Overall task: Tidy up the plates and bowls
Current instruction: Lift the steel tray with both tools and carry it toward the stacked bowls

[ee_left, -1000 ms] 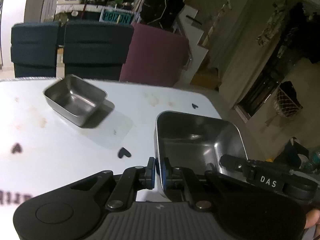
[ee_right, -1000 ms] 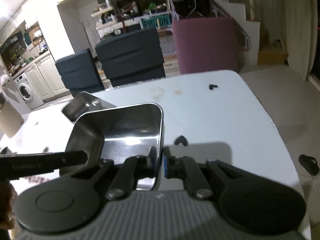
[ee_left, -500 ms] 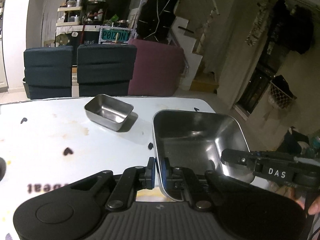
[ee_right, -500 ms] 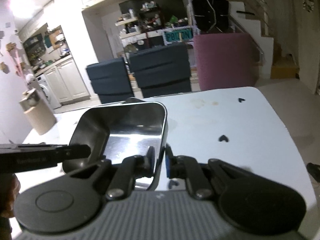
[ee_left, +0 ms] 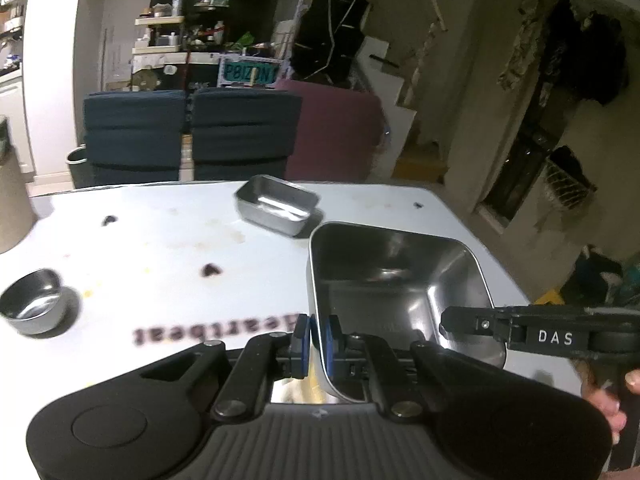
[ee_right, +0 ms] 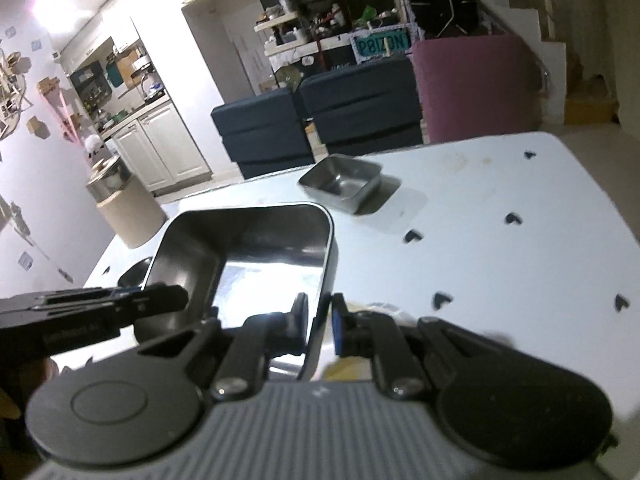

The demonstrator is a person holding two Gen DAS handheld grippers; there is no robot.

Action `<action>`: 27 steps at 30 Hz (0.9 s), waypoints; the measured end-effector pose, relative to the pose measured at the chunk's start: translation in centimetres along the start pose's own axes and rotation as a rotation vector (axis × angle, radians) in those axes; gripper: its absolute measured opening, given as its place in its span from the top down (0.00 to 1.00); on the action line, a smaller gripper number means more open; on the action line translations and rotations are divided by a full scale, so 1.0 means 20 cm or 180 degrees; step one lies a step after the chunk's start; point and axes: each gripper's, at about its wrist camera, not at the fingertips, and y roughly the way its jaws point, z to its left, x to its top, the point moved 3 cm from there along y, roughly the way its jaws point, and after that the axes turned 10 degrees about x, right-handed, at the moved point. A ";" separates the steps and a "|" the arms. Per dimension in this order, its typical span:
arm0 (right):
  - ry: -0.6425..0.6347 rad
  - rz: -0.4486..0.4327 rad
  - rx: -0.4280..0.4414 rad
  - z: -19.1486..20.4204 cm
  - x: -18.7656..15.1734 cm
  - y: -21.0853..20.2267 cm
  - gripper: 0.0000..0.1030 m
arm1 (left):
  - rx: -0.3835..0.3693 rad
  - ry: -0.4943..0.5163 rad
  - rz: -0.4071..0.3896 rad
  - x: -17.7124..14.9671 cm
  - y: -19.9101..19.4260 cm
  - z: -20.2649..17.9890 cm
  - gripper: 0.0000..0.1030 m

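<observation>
The right claw pinches the near right wall of a big steel tray, one finger inside and one outside, both against the thin rim. The tray stretches ahead and to the left of the claw, its floor shiny. The left claw reaches in from the far left and meets the tray's left wall; its tips are hidden. Farther ahead, slightly right, a small steel tray sits on the white counter, well apart. Black heart marks dot the counter right of the claw. Beyond the counter stand blue chairs and a mauve chair.
</observation>
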 end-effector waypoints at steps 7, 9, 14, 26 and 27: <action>-0.0116 0.0245 0.0073 0.18 -0.03 0.16 0.86 | 0.0248 -0.0165 0.0058 -0.07 -0.06 0.23 0.92; -0.0223 0.0299 0.0087 0.24 -0.04 0.20 0.86 | 0.0291 -0.0236 0.0078 -0.08 -0.06 0.30 0.92; -0.0334 0.0431 0.0177 0.36 -0.05 0.30 0.86 | 0.0380 -0.0335 0.0163 -0.13 -0.07 0.46 0.92; -0.0327 0.0902 0.0215 0.48 -0.12 0.65 0.87 | 0.0534 -0.0263 0.0468 -0.23 0.02 0.67 0.92; -0.0308 0.0951 0.0221 0.48 -0.12 0.68 0.87 | 0.0543 -0.0255 0.0499 -0.24 0.03 0.69 0.92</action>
